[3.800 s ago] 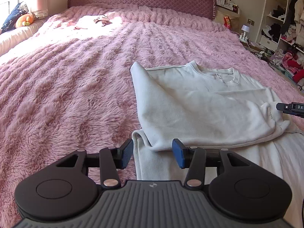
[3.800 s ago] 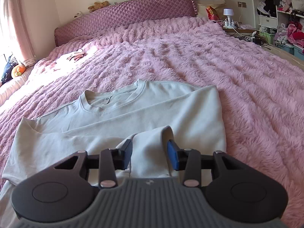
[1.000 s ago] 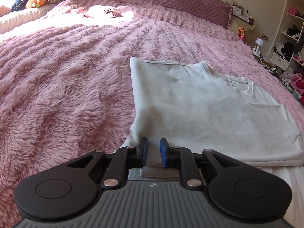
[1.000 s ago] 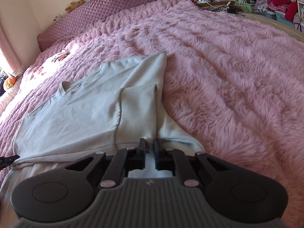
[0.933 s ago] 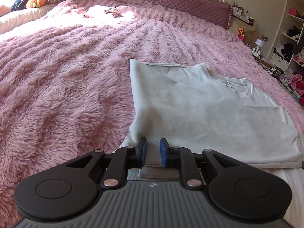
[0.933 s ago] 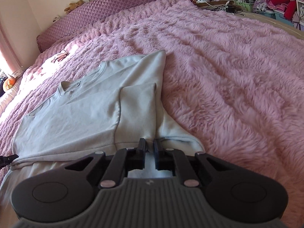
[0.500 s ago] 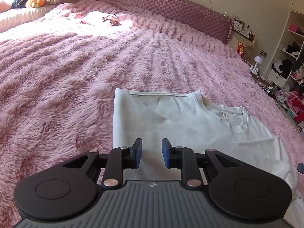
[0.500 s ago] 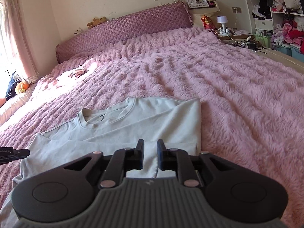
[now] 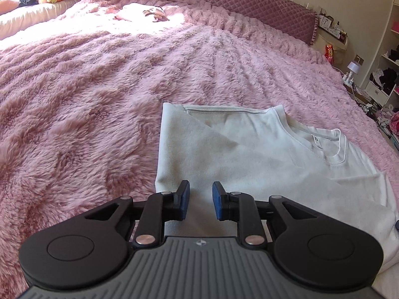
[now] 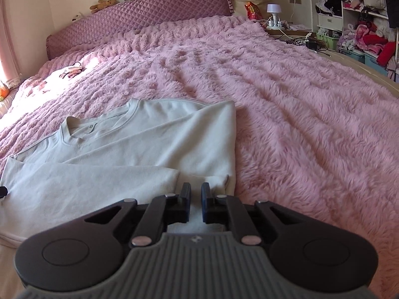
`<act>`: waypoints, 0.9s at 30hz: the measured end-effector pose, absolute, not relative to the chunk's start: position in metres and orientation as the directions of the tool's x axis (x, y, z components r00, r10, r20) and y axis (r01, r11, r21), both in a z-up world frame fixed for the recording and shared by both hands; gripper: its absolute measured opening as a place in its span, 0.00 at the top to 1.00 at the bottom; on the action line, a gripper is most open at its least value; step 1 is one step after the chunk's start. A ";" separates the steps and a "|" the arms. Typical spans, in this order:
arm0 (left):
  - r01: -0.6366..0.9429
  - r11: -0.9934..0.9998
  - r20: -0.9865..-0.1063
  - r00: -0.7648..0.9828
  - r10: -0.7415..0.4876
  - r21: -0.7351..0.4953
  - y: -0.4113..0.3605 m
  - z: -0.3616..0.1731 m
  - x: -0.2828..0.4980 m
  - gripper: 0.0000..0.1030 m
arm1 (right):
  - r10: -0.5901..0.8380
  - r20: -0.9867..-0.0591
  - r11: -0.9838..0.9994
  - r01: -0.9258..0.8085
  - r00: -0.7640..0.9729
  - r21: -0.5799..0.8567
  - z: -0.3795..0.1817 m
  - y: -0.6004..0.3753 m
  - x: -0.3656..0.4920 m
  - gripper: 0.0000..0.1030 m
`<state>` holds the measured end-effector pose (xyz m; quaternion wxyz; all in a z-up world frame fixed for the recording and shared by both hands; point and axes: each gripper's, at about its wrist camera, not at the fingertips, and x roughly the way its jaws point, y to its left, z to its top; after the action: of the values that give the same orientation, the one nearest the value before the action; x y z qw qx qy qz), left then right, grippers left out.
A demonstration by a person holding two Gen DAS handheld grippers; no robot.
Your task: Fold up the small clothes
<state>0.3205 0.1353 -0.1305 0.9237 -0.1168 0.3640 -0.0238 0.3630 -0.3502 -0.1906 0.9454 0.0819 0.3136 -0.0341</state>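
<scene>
A pale white sweatshirt [image 9: 249, 159] lies on the pink fluffy bedspread [image 9: 87, 104], sleeves folded in and its lower part folded up over the body. My left gripper [image 9: 200, 200] hovers over the fold's left end with its jaws parted and nothing between them. In the right wrist view the sweatshirt [image 10: 149, 149] shows its collar at the left. My right gripper [image 10: 196, 203] sits over the fold's right end, jaws slightly apart, with cloth below but not pinched.
A quilted purple headboard [image 10: 139, 17] closes the far end of the bed. A small garment [image 9: 149, 13] lies in sunlight near it. Cluttered shelves and bins [image 10: 361, 32] stand right of the bed. A nightstand with a lamp [image 10: 273, 15] is beside the headboard.
Both grippers were shut on the sweatshirt's bottom hem. They carried it forward over the body toward the collar, and their jaws have since opened, the left wider.
</scene>
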 end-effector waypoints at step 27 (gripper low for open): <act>0.040 0.959 -0.665 0.712 -0.224 -0.280 0.125 -0.068 0.201 0.49 | 0.129 -0.576 0.984 -0.031 0.807 0.177 -0.137 -0.321 0.257 0.71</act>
<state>0.2012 0.1245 -0.0684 0.9171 -0.1234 0.3723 -0.0719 0.2568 -0.3208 -0.1365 0.9473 0.0795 0.3074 0.0423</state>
